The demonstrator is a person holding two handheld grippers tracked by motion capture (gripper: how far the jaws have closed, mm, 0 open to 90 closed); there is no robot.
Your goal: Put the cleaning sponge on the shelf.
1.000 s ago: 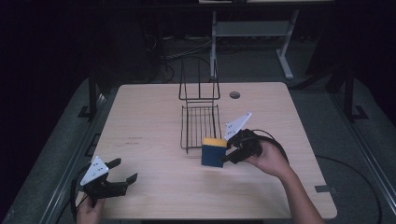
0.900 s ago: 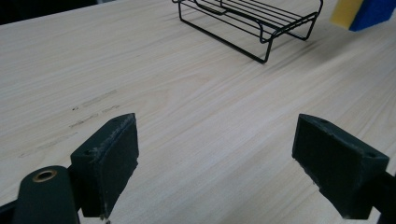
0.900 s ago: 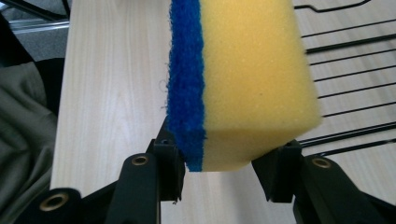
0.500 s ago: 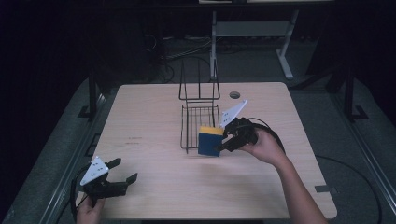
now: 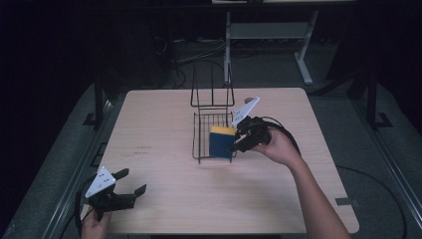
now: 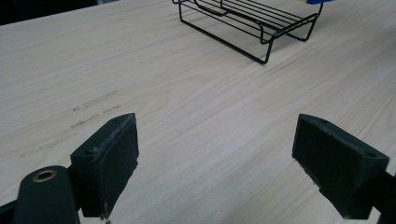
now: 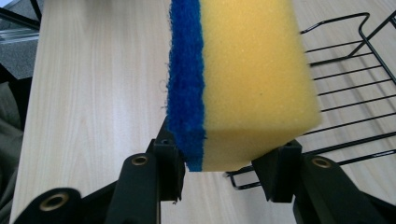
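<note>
The sponge [image 5: 221, 142], yellow with a blue scrub face, hangs over the near end of the wire rack [image 5: 211, 134], clamped in the right gripper [image 5: 239, 144]. Carrying step; next comes a gentle lowering onto the wires. The left gripper [image 5: 130, 181] waits, jaws apart, near the table [image 5: 159, 114] edge.

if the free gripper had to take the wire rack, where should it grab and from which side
Probably the raised end rail of the wire rack nearest the left gripper, coming in level from the person's side: that thin bar stands clear of the table and fits between open jaws.
</note>
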